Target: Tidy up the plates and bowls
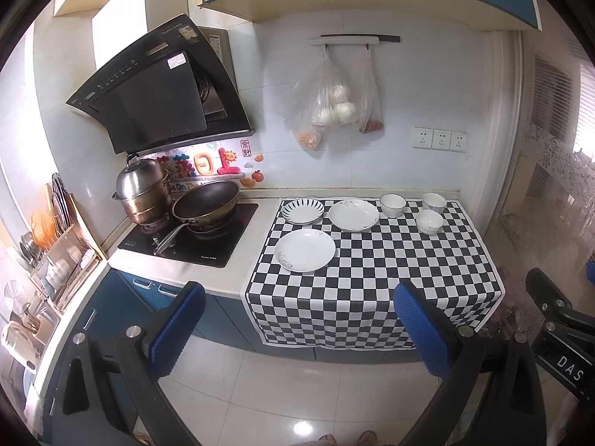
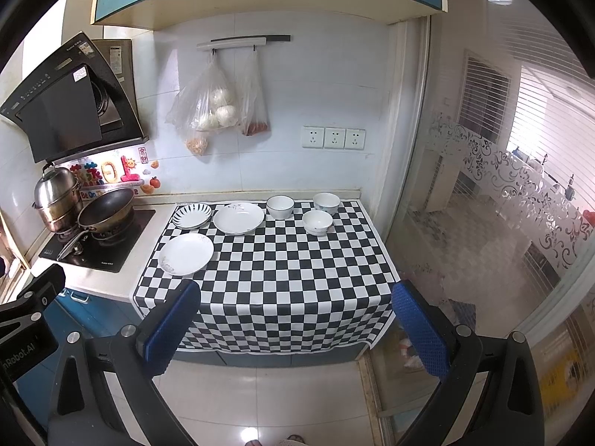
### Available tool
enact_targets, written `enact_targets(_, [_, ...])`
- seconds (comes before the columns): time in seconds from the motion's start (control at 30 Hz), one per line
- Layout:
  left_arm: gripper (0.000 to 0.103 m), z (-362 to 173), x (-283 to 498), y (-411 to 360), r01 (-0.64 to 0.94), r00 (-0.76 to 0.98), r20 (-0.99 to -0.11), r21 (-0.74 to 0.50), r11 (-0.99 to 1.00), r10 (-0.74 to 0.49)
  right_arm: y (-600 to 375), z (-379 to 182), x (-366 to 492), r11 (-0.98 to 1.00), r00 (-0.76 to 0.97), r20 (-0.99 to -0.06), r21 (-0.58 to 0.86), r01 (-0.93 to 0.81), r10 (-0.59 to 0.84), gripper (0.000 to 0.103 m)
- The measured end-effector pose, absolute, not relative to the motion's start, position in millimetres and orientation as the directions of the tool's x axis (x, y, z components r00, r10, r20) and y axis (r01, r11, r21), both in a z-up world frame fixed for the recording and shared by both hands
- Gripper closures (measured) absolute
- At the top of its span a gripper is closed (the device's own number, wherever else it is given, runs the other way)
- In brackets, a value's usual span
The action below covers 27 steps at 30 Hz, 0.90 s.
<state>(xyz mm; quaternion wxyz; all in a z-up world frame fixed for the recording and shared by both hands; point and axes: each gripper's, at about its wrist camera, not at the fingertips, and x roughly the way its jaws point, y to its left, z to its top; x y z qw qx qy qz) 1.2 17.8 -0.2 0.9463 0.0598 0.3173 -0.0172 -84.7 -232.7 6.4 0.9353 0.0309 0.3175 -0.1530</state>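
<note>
On the checkered cloth [image 1: 372, 271], a striped plate [image 1: 302, 210] is sitting at the back left beside a white plate [image 1: 353, 215], with a third plate [image 1: 305, 249] lying nearer. To their right, three bowls [image 1: 430, 222] are clustering. The left gripper [image 1: 301, 329] and right gripper [image 2: 297, 329] are hanging wide apart, empty, well short of the counter.
</note>
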Motion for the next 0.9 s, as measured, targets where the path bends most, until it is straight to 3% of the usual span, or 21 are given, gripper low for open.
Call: enact_targets(0.9, [0.000,0.3,8.2,7.6,0.075,0.798,-0.603,0.107,0.991,0.005,-229.8,8.1,-77.7,0.949,0.754,-0.596,-0.043,0.312,-0.275,0.000])
